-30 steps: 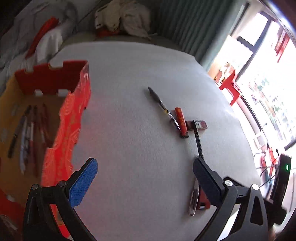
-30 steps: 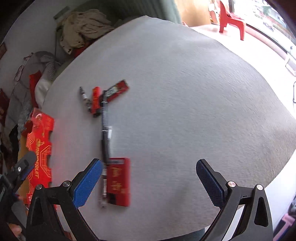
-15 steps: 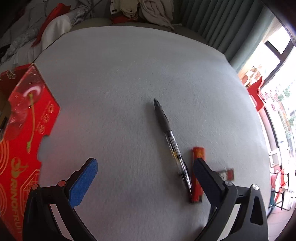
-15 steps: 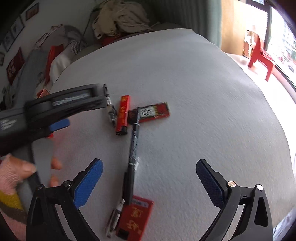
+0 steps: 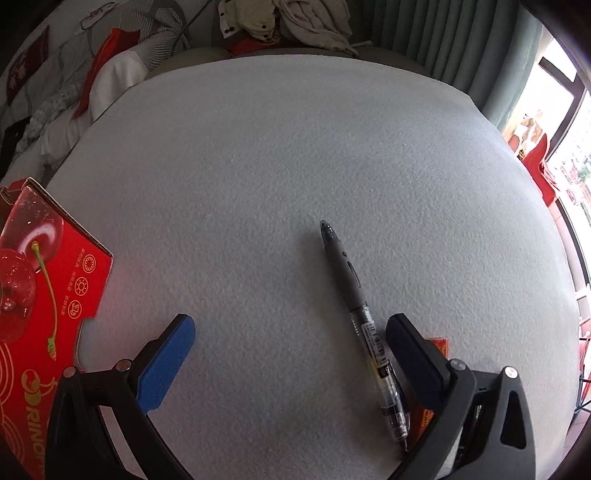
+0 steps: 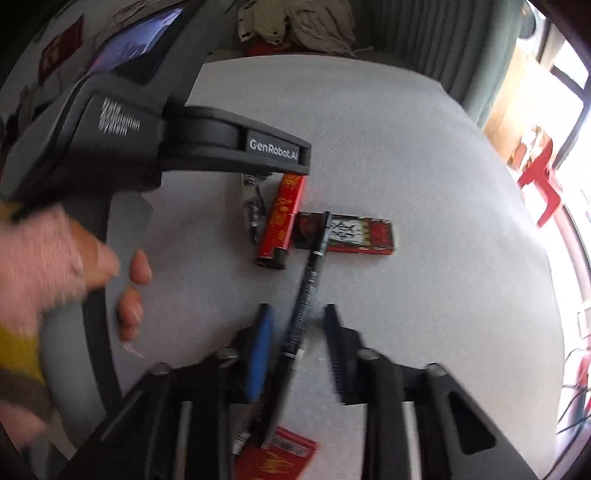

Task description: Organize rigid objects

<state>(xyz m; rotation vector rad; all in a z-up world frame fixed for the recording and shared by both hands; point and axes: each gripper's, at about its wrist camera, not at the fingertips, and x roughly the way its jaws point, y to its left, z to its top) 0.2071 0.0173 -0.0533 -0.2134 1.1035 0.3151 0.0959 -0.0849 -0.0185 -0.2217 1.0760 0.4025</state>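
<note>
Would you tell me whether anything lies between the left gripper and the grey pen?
Nothing visible does. The left gripper is open, and the pen lies on the bare table between its fingers, close to one of them.

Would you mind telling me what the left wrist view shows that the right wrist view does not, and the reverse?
Left only: the red box and the grey pen's whole length. Right only: a black pen between the right hand-held gripper's closing jaws, a dark red packet, and a hand. Both: the white table, red lighter, clothes.
</note>
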